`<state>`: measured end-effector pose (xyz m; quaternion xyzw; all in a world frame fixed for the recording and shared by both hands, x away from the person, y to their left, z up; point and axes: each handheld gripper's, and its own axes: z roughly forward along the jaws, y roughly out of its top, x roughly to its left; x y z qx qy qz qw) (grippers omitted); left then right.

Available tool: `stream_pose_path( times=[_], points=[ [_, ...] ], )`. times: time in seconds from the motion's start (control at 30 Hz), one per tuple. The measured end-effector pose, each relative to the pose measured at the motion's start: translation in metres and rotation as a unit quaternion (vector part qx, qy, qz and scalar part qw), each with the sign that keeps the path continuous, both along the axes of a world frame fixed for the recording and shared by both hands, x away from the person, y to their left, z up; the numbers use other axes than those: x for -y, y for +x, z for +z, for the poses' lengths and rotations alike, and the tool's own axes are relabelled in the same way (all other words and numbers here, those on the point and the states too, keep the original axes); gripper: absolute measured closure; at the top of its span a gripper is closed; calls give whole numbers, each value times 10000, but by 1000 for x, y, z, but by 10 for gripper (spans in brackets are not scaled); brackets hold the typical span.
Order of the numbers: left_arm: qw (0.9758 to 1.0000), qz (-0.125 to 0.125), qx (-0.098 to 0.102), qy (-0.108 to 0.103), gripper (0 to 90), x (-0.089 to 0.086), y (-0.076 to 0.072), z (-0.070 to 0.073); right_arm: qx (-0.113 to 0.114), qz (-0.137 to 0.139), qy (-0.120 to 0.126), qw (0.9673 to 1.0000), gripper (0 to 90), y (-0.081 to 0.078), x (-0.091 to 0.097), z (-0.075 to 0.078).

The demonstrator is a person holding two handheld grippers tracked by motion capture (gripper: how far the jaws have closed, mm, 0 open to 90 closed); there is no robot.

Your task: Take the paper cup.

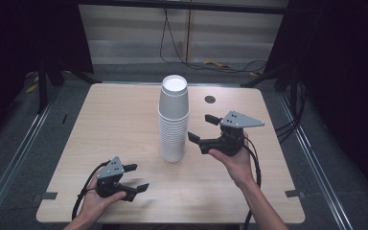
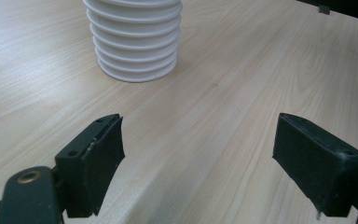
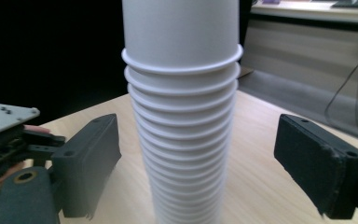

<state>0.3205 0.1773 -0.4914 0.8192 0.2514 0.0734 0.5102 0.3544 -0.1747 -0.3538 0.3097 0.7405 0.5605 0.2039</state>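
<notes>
Upright near the middle of the table [image 1: 100,120], the stack of white paper cups [image 1: 173,120] has a vertical long axis; the right gripper [image 1: 202,128] is just beside its right flank, jaws wide and empty, while the left gripper [image 1: 136,177] sits farther off, also open.

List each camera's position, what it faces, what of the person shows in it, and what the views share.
High view: above the person's side, looking forward and down on the table; both forearms, the left claw and right claw show.
Left gripper view: rides the left claw, low over the tabletop, facing the foot of the cup stack; its two jaws stand apart.
Right gripper view: rides the right claw, facing the stack's upper part, jaws open on either side; the left claw sits farther off.
Shared: the white cup stack and wooden table.
</notes>
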Motion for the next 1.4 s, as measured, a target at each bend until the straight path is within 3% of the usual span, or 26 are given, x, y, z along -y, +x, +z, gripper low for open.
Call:
stream_pose_path(
  times=[0.07, 0.53, 0.73, 1.0, 1.2, 1.4],
  points=[
    [10000, -1, 10, 2, 159, 0, 0, 0, -82, 85, 20, 9999, 140, 1, -4, 3],
    [10000, -26, 20, -5, 160, 1, -1, 0, 95, 306, 27, 9995, 145, 16, -17, 35],
    [10000, -46, 25, 7, 160, 1, 0, 0, 210, 360, 95, 9991, 135, 21, -16, 55],
    [10000, -66, 24, 30, 159, 1, 0, 0, 180, 497, 74, 9986, 133, 31, -19, 79],
    [10000, -73, 29, 24, 159, 1, -1, 0, 190, 497, 5, 9986, 133, 41, -26, 88],
    [9999, -104, -3, 21, 160, 2, 0, -1, 16, 589, -161, 9981, 133, 51, -40, 89]
  ],
)
